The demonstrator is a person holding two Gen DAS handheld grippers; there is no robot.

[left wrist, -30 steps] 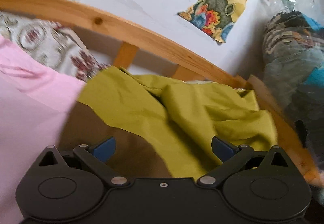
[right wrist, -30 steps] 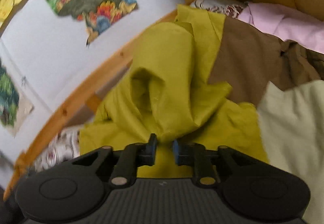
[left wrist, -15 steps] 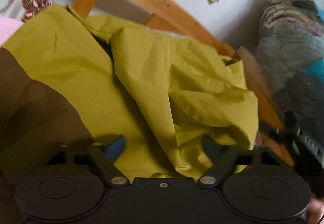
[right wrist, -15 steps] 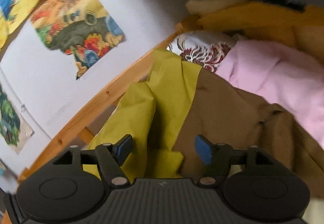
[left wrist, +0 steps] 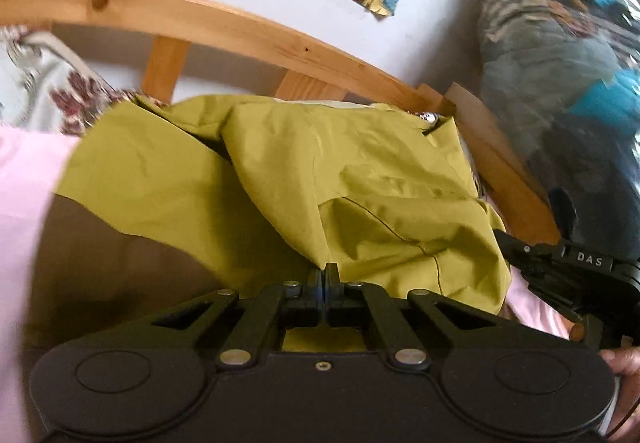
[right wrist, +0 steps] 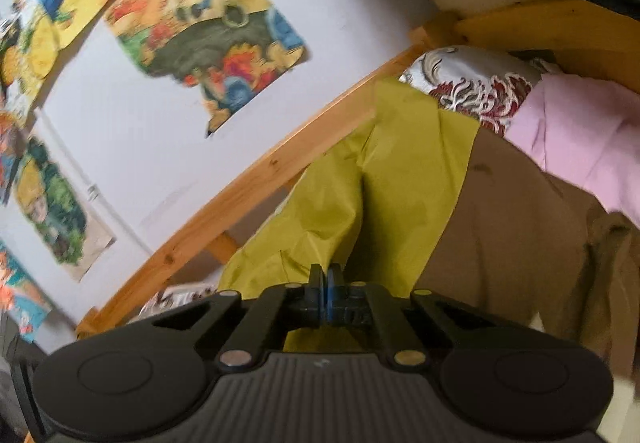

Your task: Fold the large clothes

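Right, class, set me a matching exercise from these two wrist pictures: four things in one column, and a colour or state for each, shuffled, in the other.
Things:
1. left gripper
2. crumpled garment
3. bed rail
4. cloth beside the garment

Descriptions:
A. pale wood
B. olive-yellow
C. pink
D. shut on the garment's fabric

Pairs: 1-D, 2-B, 3-A, 4-C

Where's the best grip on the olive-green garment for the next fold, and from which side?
Grip the olive-green garment at its near hem, coming in low from the front. That edge lies loose toward the cameras, while the far side bunches against the wooden rail. Both the left gripper and the right gripper look shut on fabric there.
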